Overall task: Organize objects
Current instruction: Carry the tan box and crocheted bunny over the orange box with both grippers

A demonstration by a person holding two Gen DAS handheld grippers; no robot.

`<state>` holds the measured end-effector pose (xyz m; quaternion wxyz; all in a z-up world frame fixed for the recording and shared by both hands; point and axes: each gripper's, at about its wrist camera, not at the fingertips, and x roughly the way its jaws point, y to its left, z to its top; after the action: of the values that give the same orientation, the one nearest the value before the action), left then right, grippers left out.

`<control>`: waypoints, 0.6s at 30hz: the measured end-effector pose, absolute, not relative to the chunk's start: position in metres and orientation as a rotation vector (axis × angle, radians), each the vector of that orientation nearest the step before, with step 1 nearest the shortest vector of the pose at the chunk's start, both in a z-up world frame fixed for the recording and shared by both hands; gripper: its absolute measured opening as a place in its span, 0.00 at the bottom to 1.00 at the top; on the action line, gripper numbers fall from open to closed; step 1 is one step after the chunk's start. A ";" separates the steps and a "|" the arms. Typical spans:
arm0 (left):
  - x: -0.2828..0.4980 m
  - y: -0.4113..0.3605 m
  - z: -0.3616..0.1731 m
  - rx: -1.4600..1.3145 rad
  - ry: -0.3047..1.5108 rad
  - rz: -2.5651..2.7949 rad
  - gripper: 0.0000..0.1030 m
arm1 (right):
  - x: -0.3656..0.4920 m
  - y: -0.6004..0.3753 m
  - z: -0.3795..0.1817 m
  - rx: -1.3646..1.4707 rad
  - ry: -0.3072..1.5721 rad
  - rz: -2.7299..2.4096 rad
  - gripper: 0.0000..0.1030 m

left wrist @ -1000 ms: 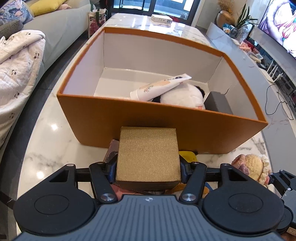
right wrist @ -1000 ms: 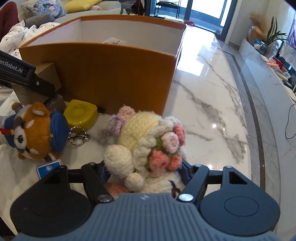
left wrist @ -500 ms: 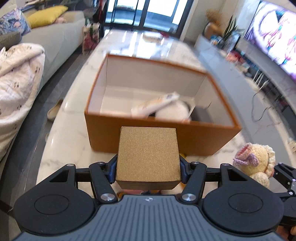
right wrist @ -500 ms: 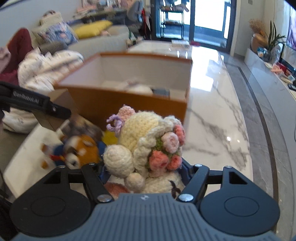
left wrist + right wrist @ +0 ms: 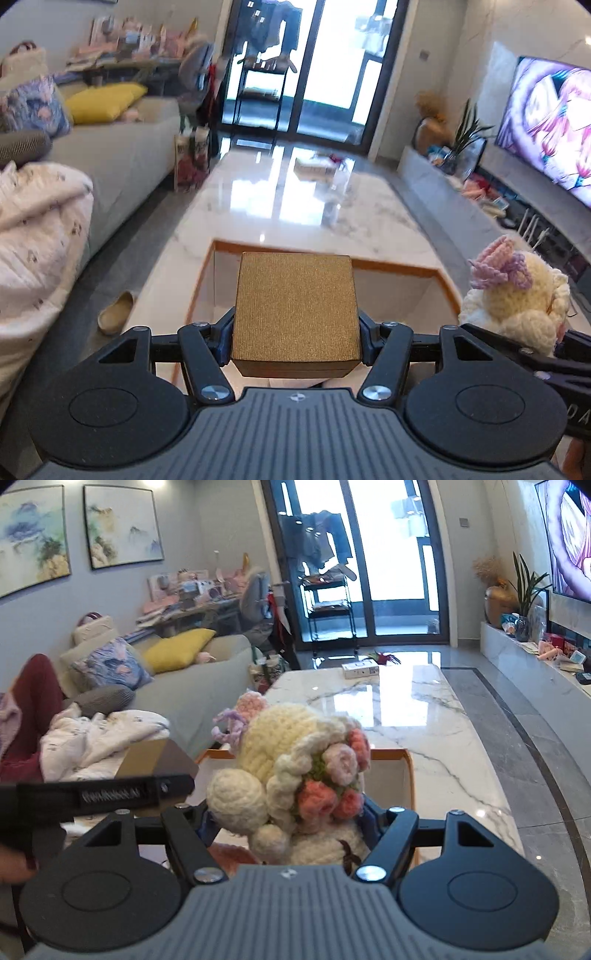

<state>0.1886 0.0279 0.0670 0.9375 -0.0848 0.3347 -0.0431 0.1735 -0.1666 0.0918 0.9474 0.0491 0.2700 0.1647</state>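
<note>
My left gripper (image 5: 295,341) is shut on a gold textured box (image 5: 295,306), held up over the near side of the orange storage box (image 5: 402,269). My right gripper (image 5: 291,823) is shut on a cream crocheted doll with pink flowers (image 5: 295,771), also raised above the orange storage box (image 5: 404,775). In the left wrist view the crocheted doll (image 5: 513,299) shows at the right. In the right wrist view the gold box (image 5: 147,760) and the left gripper's finger (image 5: 110,794) show at the left. What lies inside the orange box is hidden.
The marble table (image 5: 406,709) stretches away beyond the orange box, with a small white carton (image 5: 360,670) at its far end. A sofa with a white blanket (image 5: 40,236) runs along the left. A TV console (image 5: 480,192) lines the right.
Both grippers have risen and tipped upward with their loads. The orange box has dropped low in both views and the small toys on the table have gone out of sight.
</note>
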 end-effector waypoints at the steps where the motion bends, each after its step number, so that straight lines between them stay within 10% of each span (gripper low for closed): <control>1: 0.196 0.028 0.060 -0.179 0.702 -0.083 0.68 | 0.183 -0.163 0.085 0.100 0.565 0.328 0.70; 18: 0.227 0.017 0.014 -0.050 0.830 0.060 0.68 | 0.232 -0.136 0.022 -0.030 0.696 0.308 0.70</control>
<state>0.2274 0.0175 0.0141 0.9144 -0.0242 0.4030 0.0293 0.2318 -0.1358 0.0220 0.9283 -0.0145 0.3398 0.1505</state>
